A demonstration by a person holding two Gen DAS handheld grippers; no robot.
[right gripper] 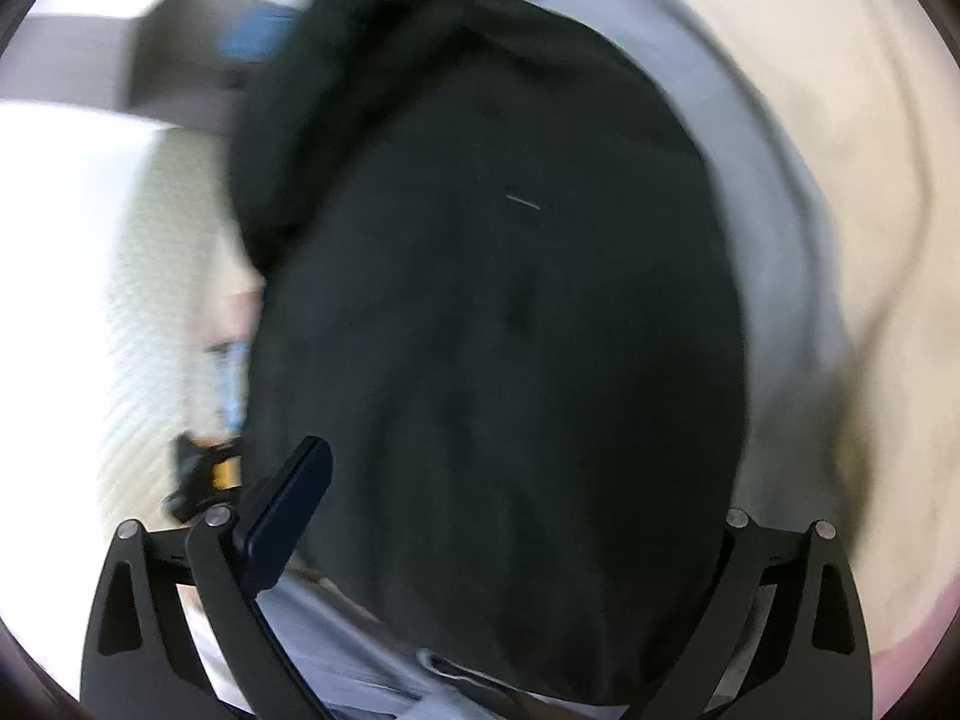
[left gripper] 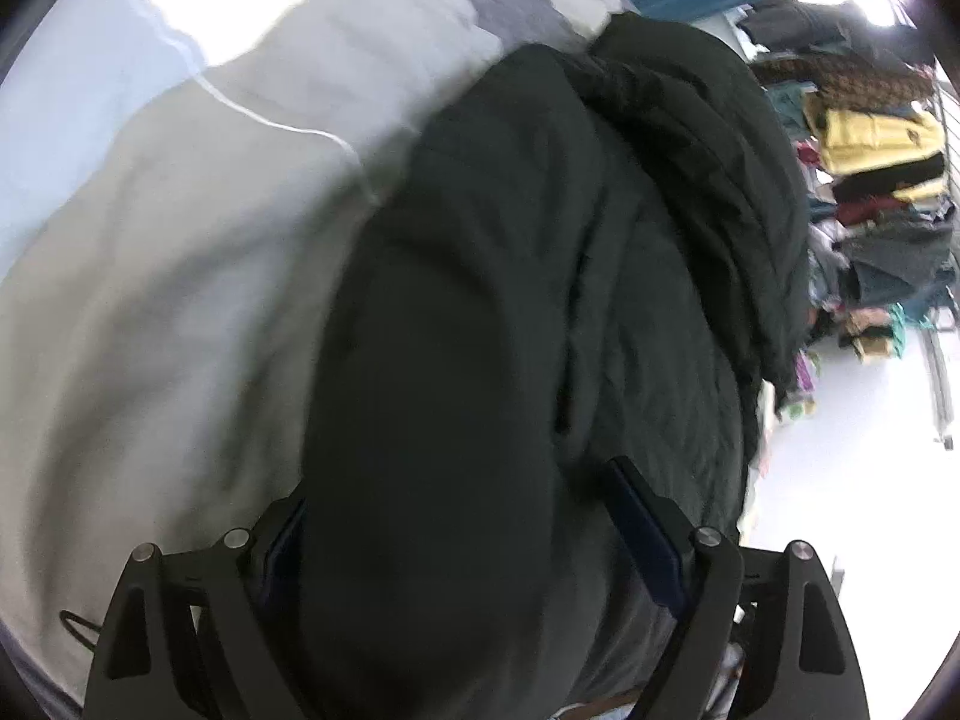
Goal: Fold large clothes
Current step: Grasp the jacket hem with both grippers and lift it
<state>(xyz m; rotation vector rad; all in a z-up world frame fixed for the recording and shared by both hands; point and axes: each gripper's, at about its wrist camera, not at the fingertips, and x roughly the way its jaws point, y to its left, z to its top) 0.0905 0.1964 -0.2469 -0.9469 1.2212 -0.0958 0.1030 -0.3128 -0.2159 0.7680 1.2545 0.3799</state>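
Garment: a dark green-black garment (left gripper: 516,312) is seen filling the centre of the left wrist view, bunched in thick folds; in the right wrist view the same dark cloth (right gripper: 498,324) covers the middle of the frame, blurred.
Left gripper (left gripper: 456,516): fingers are spread wide around a thick roll of the garment; cloth is pressed against both inner pads; the right pad (left gripper: 648,534) is shown at lower right, the left one is largely hidden by cloth.
Right gripper (right gripper: 510,510): one dark blue pad (right gripper: 288,510) is shown at lower left, touching the garment's edge; the other finger is covered by cloth; whether the cloth is pinched cannot be told.
Surface: pale grey-white bedding (left gripper: 180,276) is spread beneath the garment, at left of the left wrist view; a thin white cord (left gripper: 270,120) is laid across it at upper left.
Room: piled clothes (left gripper: 876,192), yellow and dark, are stacked at the right edge; a white floor (left gripper: 852,468) is seen below them.
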